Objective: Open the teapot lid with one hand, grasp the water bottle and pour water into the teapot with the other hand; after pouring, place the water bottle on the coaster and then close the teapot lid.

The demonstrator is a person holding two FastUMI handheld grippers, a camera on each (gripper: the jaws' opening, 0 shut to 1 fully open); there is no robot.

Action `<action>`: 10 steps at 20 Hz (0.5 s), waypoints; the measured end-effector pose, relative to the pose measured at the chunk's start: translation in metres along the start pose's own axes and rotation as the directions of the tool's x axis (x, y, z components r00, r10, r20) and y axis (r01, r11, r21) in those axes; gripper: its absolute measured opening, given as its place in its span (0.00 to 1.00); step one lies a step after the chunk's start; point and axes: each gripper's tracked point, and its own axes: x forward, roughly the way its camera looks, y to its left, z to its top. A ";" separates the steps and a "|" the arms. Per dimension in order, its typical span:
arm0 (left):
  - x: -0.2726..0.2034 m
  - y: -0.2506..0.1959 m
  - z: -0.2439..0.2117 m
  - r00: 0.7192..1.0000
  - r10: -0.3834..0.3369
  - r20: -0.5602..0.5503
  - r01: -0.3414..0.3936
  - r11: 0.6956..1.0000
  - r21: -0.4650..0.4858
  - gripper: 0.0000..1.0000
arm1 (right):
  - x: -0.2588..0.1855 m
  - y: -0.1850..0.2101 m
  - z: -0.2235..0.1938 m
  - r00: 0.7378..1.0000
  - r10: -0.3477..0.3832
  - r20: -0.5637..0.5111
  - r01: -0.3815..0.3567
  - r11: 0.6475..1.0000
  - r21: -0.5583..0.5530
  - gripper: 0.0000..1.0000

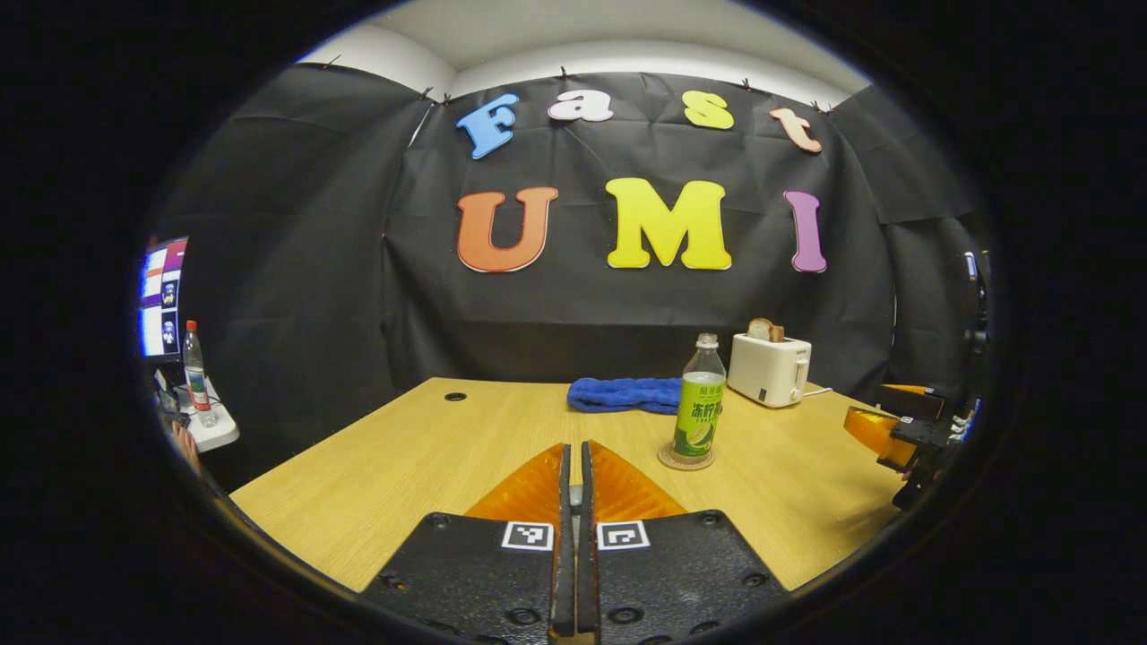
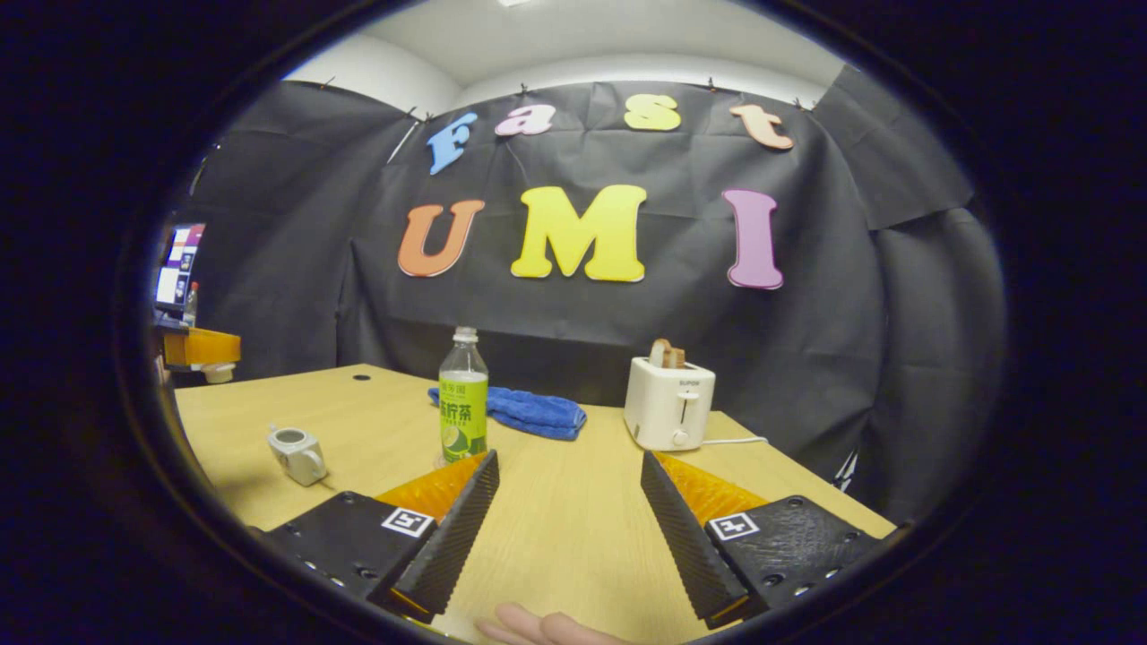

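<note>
Left claw closed; bottle upright on coaster.

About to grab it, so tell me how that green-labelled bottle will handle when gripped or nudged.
The water bottle is tall and narrow on a small coaster, so a sideways nudge could probably tip it. Its clear plastic wall likely flexes under the tongs. The smooth label may be a bit slippery.

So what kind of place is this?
Probably a staged recording booth, not a real kitchen: black cloth walls off a wooden table set with a toaster, a bottle and a small teapot.
</note>
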 end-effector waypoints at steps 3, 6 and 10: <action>0.031 -0.014 -0.014 0.999 -0.031 -0.009 0.030 0.999 -0.025 0.04 | -0.010 -0.010 0.000 0.999 0.029 0.035 -0.030 0.998 0.051 0.95; 0.054 -0.012 -0.034 0.999 -0.008 -0.042 0.008 1.000 0.010 0.04 | -0.014 -0.023 0.003 0.997 0.029 0.070 -0.033 0.998 0.057 0.95; 0.065 -0.015 -0.054 0.998 0.001 -0.067 0.000 1.000 0.016 0.04 | -0.016 -0.029 0.004 0.993 0.045 0.106 -0.052 0.996 0.067 0.98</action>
